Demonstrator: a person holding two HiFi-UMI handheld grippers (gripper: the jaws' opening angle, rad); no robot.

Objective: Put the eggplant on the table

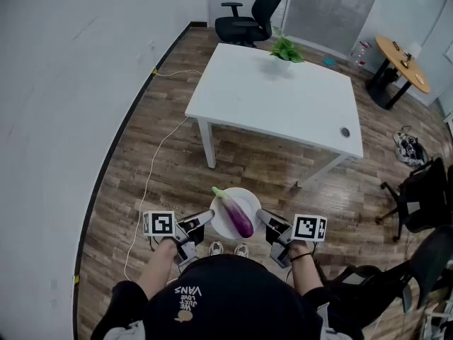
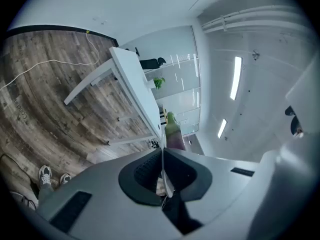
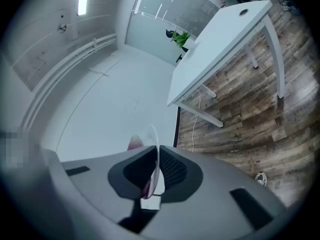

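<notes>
Looking down in the head view, the person held a white plate (image 1: 220, 223) level between both tools, above the wooden floor (image 1: 163, 119) and near a pair of sneakers (image 1: 228, 248). The left gripper (image 1: 207, 217) was clenched on the plate's left rim and the right gripper (image 1: 262, 214) on its right rim. The purple eggplant (image 1: 239, 215) lay on the plate with its green stem end pointing away from the person. The white table (image 1: 276, 94) stood well ahead, with a potted plant (image 1: 284, 50) at its far edge. A white cable (image 1: 151, 170) trailed across the floor to the left.

Seen from the left gripper view, the two dark pads pressed together on the thin plate rim (image 2: 163, 165), which showed edge-on. The eggplant's (image 2: 173, 133) stem end rose just beyond the jaws. The table (image 2: 131, 86) showed farther off.

Seen from the right gripper view, the jaws were likewise closed on the plate edge (image 3: 155, 151). A bit of the purple eggplant (image 3: 134, 144) peeked over the jaw beside it, and the table (image 3: 220, 44) stood beyond.
</notes>
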